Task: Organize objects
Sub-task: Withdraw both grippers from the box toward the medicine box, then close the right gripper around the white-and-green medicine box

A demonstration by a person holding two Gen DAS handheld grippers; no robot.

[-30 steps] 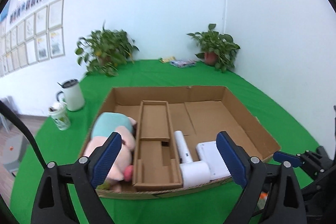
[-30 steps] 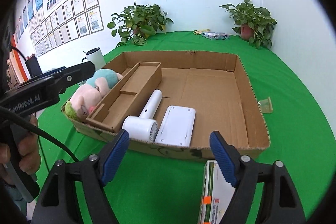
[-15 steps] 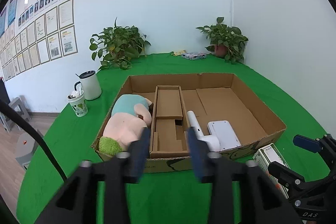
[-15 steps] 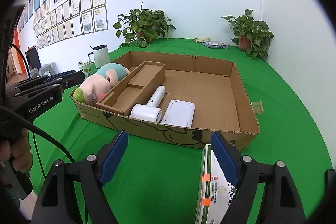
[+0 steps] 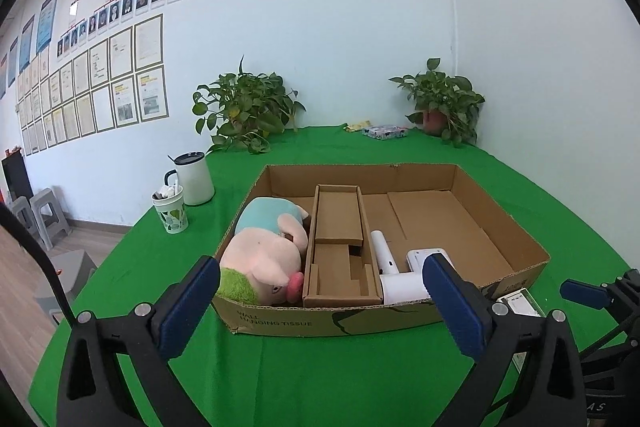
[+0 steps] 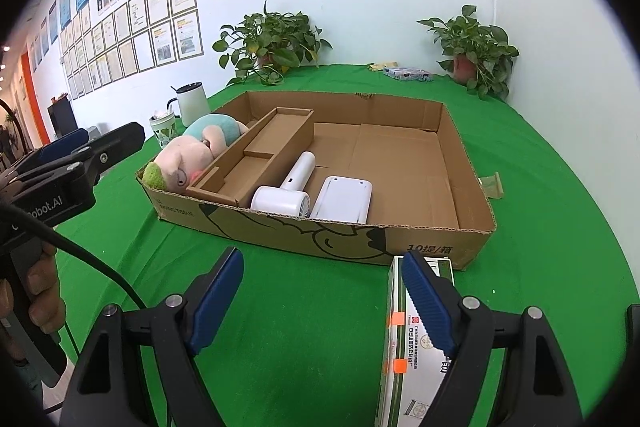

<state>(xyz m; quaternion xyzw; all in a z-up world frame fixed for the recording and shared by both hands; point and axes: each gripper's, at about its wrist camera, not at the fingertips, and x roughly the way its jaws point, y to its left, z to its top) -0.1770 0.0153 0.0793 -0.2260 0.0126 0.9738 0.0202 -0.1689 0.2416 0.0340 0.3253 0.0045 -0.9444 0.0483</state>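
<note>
A shallow cardboard box [image 5: 504, 227] [image 6: 404, 163] lies on the green table. In it are a pink plush pig [image 5: 264, 255] [image 6: 192, 151] at the left, a cardboard insert [image 5: 340, 247] [image 6: 264, 151], a white hair dryer [image 5: 392, 275] [image 6: 288, 191] and a flat white device [image 6: 344, 197]. A white and green carton [image 6: 412, 343] [image 5: 520, 303] lies on the cloth in front of the box's right corner. My left gripper [image 5: 324, 307] is open and empty before the box. My right gripper [image 6: 324, 295] is open, its right finger over the carton.
A white kettle [image 5: 194, 179] and a patterned cup [image 5: 170, 209] stand left of the box. Two potted plants [image 5: 244, 111] [image 5: 444, 103] and a small packet [image 5: 384, 131] are at the back wall. A cardboard scrap [image 6: 492, 185] lies right of the box.
My left gripper shut half a second ago and has opened wide again. Both grippers have drawn back from the box. The carton now lies partly under my right finger.
</note>
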